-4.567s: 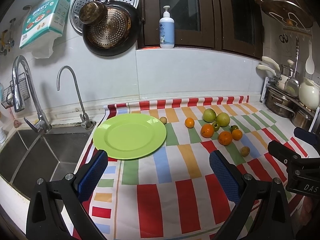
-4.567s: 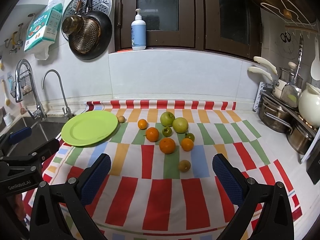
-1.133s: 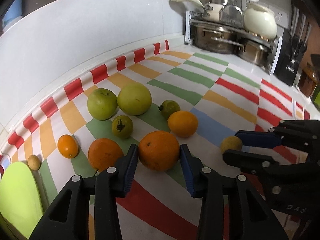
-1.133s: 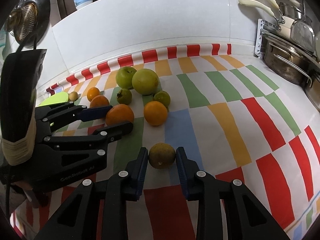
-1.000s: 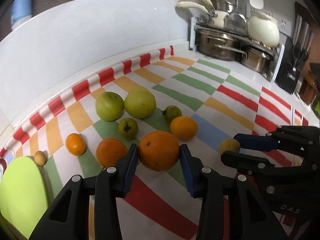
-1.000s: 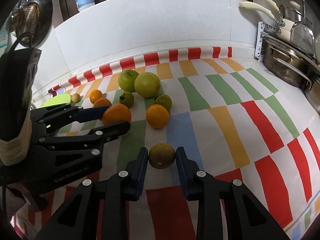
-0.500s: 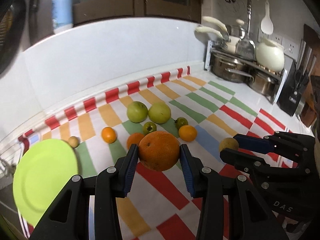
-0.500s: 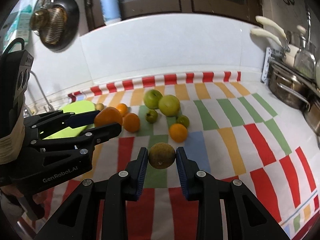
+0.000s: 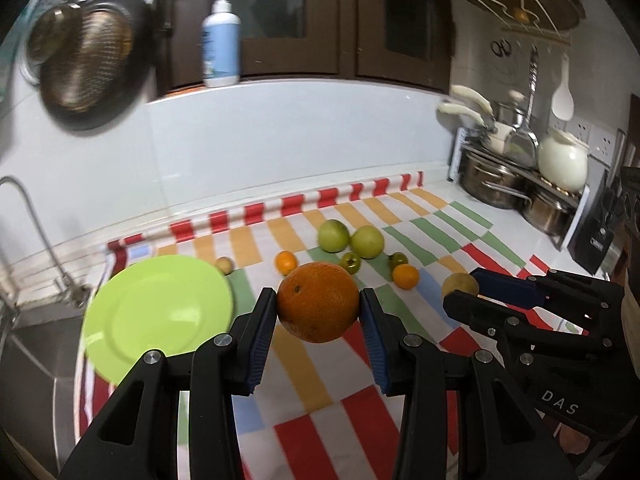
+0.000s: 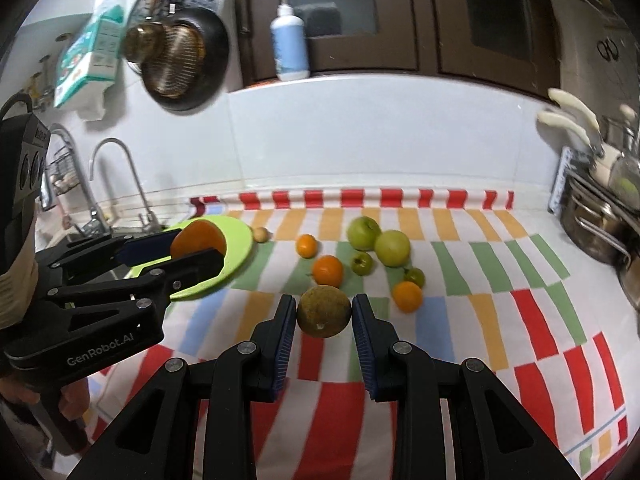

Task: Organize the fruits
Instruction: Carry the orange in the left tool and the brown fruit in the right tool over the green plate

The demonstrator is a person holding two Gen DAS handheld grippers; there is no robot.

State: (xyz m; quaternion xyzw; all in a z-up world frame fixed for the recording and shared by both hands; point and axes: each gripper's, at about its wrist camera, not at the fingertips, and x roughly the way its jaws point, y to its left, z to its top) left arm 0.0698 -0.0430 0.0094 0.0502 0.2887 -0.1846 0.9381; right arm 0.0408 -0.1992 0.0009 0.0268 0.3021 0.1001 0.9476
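My left gripper [image 9: 319, 310] is shut on a large orange [image 9: 319, 307] and holds it in the air right of the green plate [image 9: 156, 314]. My right gripper [image 10: 324, 314] is shut on a brownish round fruit [image 10: 324, 311], also lifted above the striped cloth [image 10: 500, 320]. In the right wrist view the left gripper [image 10: 188, 254] and its orange [image 10: 198, 242] hover over the plate's [image 10: 238, 248] right part. Two green apples [image 10: 378, 240], small oranges [image 10: 327, 270] and small green fruits [image 10: 362, 263] lie on the cloth.
A sink [image 9: 28, 344] with taps [image 10: 120, 184] lies left of the plate. Steel pots [image 9: 504, 188] and a white kettle [image 9: 562, 164] stand at the right. Pans [image 10: 176, 68] hang on the wall and a soap bottle [image 10: 290, 48] stands on the sill.
Both grippers have risen and drawn back from the fruit pile, each carrying its fruit. The left one has swung left towards the plate.
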